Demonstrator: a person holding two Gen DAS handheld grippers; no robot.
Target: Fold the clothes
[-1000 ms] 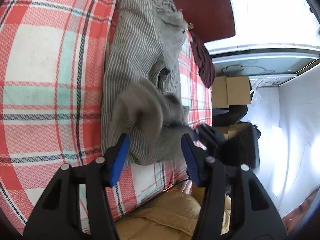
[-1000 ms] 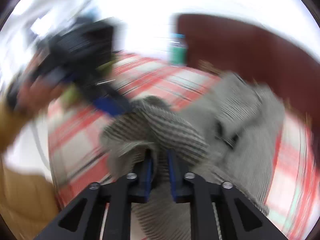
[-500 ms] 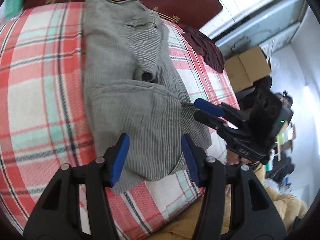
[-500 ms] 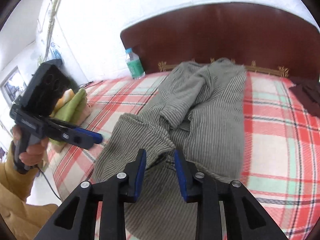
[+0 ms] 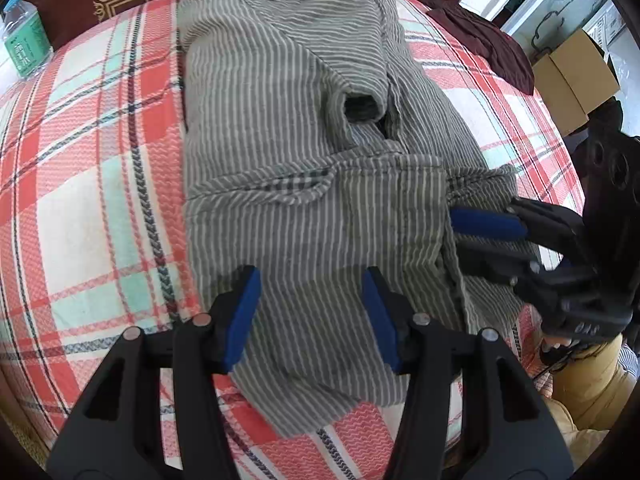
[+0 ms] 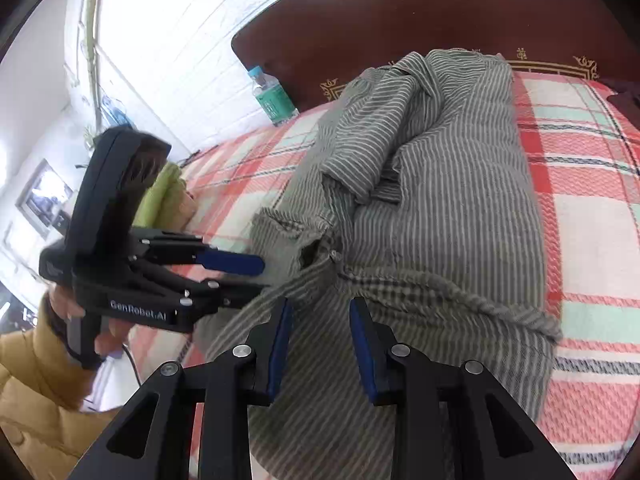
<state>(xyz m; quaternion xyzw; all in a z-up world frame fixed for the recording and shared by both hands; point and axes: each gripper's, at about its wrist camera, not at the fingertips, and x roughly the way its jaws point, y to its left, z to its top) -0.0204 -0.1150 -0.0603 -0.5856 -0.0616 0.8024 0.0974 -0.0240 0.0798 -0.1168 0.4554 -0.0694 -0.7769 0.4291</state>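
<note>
A grey striped shirt (image 5: 304,152) lies lengthwise on the plaid bedspread (image 5: 88,184), its lower part folded up over the middle and one sleeve folded across the chest. My left gripper (image 5: 310,280) hovers open over the shirt's near folded end with nothing between its fingers. At the shirt's right edge my right gripper (image 5: 456,232) is open too, holding no cloth. In the right wrist view the right gripper (image 6: 320,308) stands open just above the shirt (image 6: 440,208), and the left gripper (image 6: 262,276) comes in from the left, level with the folded hem.
A water bottle (image 5: 24,40) stands by the dark wooden headboard (image 6: 360,20). A dark red garment (image 5: 492,40) lies at the bed's far right, with a cardboard box (image 5: 576,72) beyond it. Green folded cloth (image 6: 164,196) lies at the bed's left. A mustard sleeve (image 6: 36,412) holds the left gripper.
The right gripper, shut on the shirt's lifted lower part a second ago, has laid it over the shirt and opened. The left gripper stayed open and moved over the near end.
</note>
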